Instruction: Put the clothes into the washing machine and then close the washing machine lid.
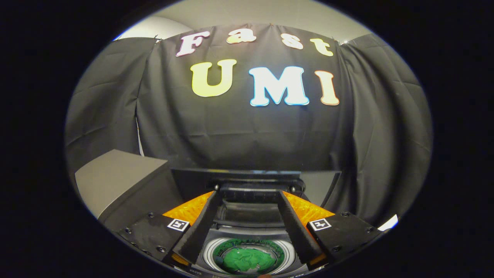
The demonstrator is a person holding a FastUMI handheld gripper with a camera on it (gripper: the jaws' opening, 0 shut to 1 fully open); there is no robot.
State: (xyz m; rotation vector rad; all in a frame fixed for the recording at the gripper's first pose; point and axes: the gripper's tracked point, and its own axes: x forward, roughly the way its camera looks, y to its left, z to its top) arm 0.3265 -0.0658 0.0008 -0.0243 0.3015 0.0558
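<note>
Black cloth (pixel 247 135) hangs in folds as the booth's back wall, with a pale ceiling above it. Against that cloth stands a washing machine (pixel 249 224), seen from above and in front, its dark raised lid (pixel 254 178) standing upright at the machine's back edge. A grey box-like block (pixel 115 175) sits beside the machine's left side, close to the cloth.

Green clothes (pixel 247 259) lie bunched inside the round drum (pixel 210 251), low in the machine's opening, well inside its pale rim. They sit down between and below the two fingers, touching neither.

Spread wide apart, the gripper (pixel 249 193) holds nothing: its two ridged fingers (pixel 200 227) run forward on either side of the opening, and their tips reach up to the lower edge of the raised lid. Whether the tips touch the lid or only come near it cannot be told. Each finger carries a small square marker (pixel 178 224) at its base.
</note>
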